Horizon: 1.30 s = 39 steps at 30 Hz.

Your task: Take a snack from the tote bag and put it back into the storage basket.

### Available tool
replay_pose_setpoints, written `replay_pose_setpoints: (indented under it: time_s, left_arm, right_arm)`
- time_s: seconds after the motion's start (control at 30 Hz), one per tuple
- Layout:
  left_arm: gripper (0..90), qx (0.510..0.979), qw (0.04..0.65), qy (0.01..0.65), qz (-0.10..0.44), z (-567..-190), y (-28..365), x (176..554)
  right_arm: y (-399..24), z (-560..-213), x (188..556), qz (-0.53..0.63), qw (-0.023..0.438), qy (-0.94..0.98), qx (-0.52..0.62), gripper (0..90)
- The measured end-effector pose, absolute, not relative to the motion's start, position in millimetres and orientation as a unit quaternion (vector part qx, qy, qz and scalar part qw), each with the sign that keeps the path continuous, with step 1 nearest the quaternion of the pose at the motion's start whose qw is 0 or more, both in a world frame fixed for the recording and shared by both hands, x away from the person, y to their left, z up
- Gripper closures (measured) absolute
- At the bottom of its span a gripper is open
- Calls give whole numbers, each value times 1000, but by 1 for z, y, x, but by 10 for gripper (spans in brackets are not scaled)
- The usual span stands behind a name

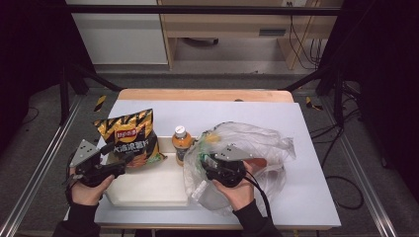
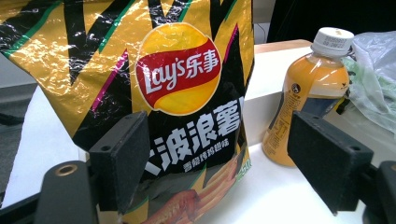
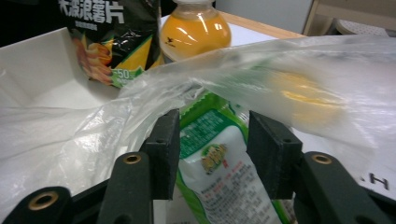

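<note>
- While the left gripper (image 1: 118, 165) sits at the near left of the white table (image 1: 306, 187), its jaws stand wide apart in the left gripper view, with the lower part of the crisp bag (image 2: 154, 93) between them; whether the left pad touches the bag I cannot tell, and the right pad stands clear of it.
- That black-and-gold crisp bag (image 1: 131, 138) leans upright at the far left edge of the shallow white tray (image 1: 148, 190).
- Just right of the crisp bag stands an orange drink bottle (image 1: 181, 144) with a white cap, upright, at the tray's far right corner, close beside the plastic bag.
- On the right, the right gripper (image 1: 210, 165) reaches into the clear plastic bag (image 1: 262, 143), which lies crumpled on the table right of the tray.
- Seen in the right gripper view, its jaws are about half open, and a green-and-white packet (image 3: 215, 168) lies between them inside the plastic bag; the pads sit close on either side of it, but I cannot tell that they press on it.
- Film from the plastic bag (image 3: 70, 135) drapes over the left jaw and arches above the packet.
- Something orange-red (image 1: 258, 162) shows through the film further right.
</note>
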<state>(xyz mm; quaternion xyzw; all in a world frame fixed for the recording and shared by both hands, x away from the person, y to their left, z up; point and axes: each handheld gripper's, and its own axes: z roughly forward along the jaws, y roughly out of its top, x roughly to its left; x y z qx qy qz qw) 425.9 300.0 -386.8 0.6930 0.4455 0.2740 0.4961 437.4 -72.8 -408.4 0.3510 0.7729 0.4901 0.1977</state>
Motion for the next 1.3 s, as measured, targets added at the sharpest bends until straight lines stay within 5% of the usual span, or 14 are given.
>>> replay_pose_setpoints:
  time_s: [0.43,0.73,1.07,1.3]
  left_arm:
    - [205,690,499,446,277,-386,302,424]
    - [205,691,497,445,277,-386,301,424]
    - [206,690,498,447,277,-387,302,424]
    - [206,691,496,447,277,-387,301,425]
  right_arm:
    - [-63,-400,433,515,190,764,340,496]
    - [-65,-407,436,485,194,771,365,569]
    - [-66,-405,438,490,153,775,370,883]
    - [-83,-394,432,493,148,771,375,900]
